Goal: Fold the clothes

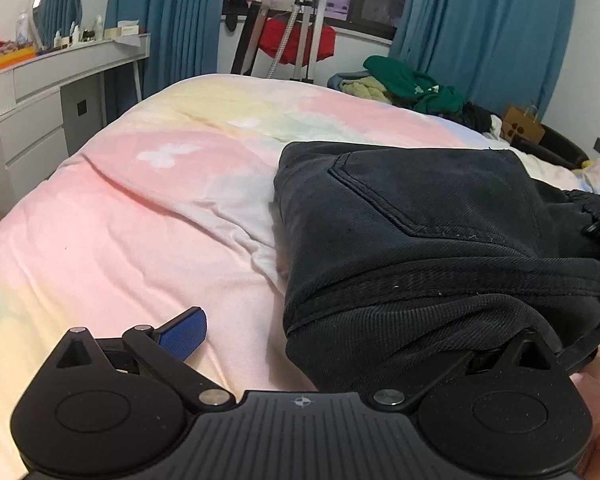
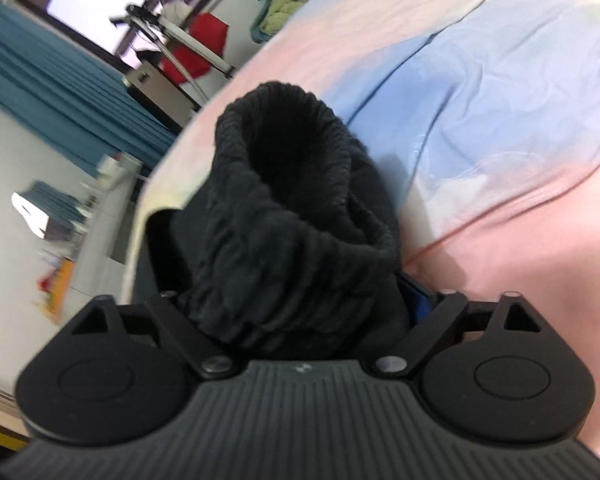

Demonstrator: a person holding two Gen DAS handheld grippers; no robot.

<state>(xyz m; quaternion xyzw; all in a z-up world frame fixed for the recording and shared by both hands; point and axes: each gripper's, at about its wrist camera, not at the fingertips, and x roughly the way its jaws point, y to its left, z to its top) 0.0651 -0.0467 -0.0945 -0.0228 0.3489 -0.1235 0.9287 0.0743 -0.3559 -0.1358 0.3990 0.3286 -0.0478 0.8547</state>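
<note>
While my left claw (image 1: pixel 340 328) gapes wide beside one black trousers (image 1: pixel 420 220), bare bed (image 1: pixel 140 220) spreads leftward; right claw (image 2: pixel 300 300) grips its waistband (image 2: pixel 292 208)

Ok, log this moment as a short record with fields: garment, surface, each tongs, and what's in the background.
garment: black trousers, partly folded, a back pocket facing up
surface: bed with pastel duvet
left tongs: wide open, one finger under the trousers' near edge, the blue pad bare
right tongs: bunched black ribbed fabric between the fingers; grip cannot be judged
background: clothes pile with green garment, teal curtains, white dressing table
</note>
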